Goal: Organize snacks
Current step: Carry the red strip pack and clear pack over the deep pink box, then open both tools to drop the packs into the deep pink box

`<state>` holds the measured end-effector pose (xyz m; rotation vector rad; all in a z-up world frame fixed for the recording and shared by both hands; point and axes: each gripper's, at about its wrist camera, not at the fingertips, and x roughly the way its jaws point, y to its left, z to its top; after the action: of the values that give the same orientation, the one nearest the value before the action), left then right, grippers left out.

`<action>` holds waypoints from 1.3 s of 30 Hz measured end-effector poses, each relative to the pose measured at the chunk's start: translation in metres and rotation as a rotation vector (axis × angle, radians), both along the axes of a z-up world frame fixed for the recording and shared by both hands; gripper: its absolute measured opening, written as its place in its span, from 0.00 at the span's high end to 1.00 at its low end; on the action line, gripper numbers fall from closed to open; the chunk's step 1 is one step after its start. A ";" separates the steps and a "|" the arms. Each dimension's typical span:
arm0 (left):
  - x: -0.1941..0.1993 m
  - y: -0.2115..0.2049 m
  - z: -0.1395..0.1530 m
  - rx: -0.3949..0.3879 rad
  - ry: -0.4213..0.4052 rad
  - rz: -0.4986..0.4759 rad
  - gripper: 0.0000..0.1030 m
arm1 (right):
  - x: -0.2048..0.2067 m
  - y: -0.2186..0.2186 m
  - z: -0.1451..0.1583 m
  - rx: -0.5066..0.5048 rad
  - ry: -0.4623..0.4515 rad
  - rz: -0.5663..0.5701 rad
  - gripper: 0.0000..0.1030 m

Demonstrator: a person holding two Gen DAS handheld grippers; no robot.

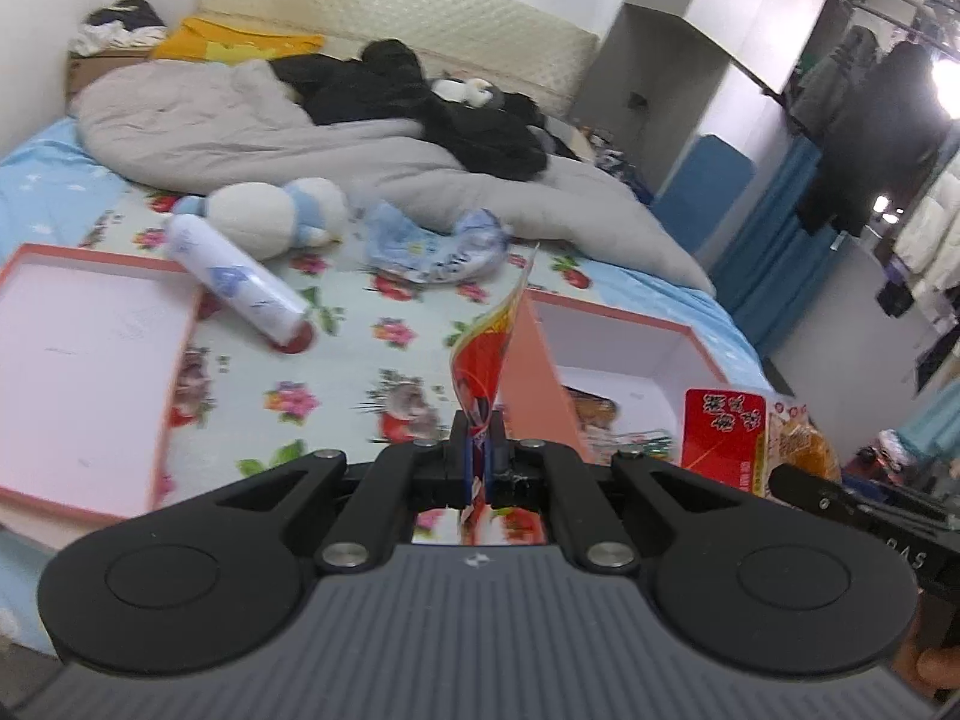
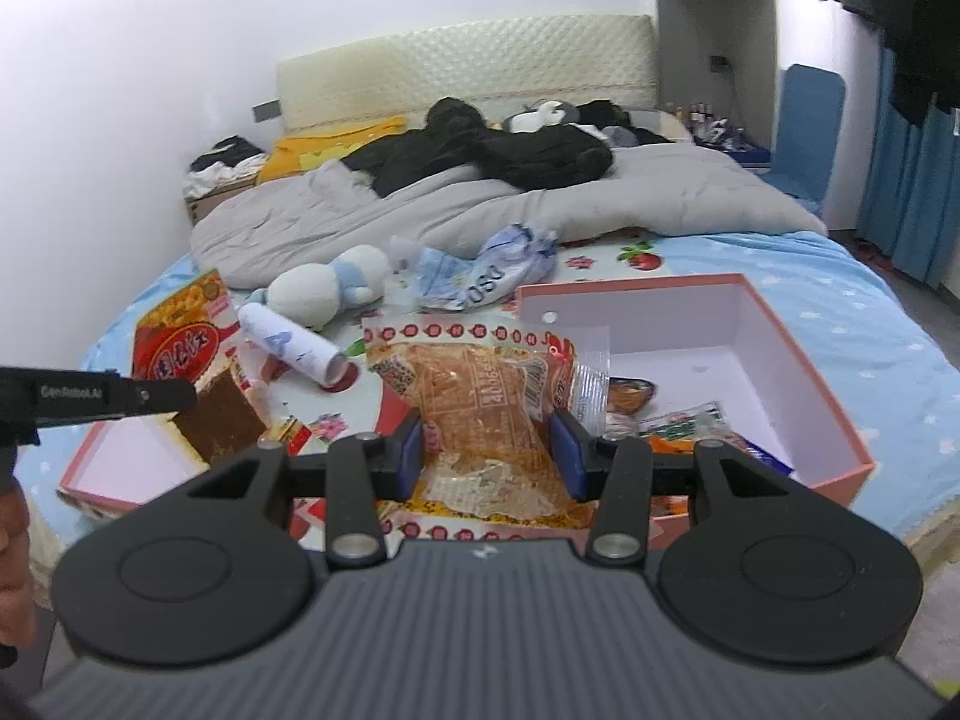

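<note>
Left gripper (image 1: pixel 478 450) pinches flat red foil snack packet (image 1: pixel 486 354), right gripper (image 2: pixel 492 450) half-open clamps clear-wrapped orange pastry (image 2: pixel 480 396); lower both inside pink-walled cardboard box (image 2: pixel 798 354) near bed's edge before releasing.

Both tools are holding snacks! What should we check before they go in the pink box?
1. Left tool shut on red packet: ok.
2. Right tool shut on clear bread bag: ok.
3. Pink box open on top: ok.
4. Bare floor left in box: ok, at the back.
5. White tube clear of box: ok.
6. Grip firm enough on bag: cannot tell.
</note>
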<state>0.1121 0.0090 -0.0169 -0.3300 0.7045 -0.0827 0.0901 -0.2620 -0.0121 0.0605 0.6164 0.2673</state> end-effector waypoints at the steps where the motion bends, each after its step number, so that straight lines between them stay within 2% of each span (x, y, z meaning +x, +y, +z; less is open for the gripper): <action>1: 0.004 -0.005 0.001 -0.004 -0.001 -0.011 0.97 | 0.001 -0.004 0.000 -0.002 0.000 -0.013 0.54; 9: 0.049 -0.050 0.008 -0.025 -0.010 -0.089 0.97 | 0.016 -0.045 -0.010 0.009 0.026 -0.126 0.54; 14: 0.090 -0.082 0.001 -0.037 0.016 -0.153 0.96 | 0.041 -0.068 -0.022 0.004 0.058 -0.184 0.54; 19: 0.134 -0.111 -0.017 -0.047 0.051 -0.197 0.96 | 0.068 -0.085 -0.034 -0.002 0.089 -0.203 0.54; 28: 0.207 -0.152 -0.066 -0.042 0.148 -0.268 0.96 | 0.120 -0.102 -0.064 0.000 0.159 -0.217 0.52; 34: 0.234 -0.160 -0.092 -0.056 0.187 -0.286 0.96 | 0.147 -0.106 -0.083 0.015 0.199 -0.207 0.50; 39: 0.252 -0.169 -0.107 -0.031 0.211 -0.315 0.96 | 0.165 -0.107 -0.099 0.016 0.232 -0.207 0.49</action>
<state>0.3644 -0.1601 -0.1240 -0.2569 0.9612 -0.3624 0.2548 -0.3694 -0.1109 0.1712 0.8320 0.0648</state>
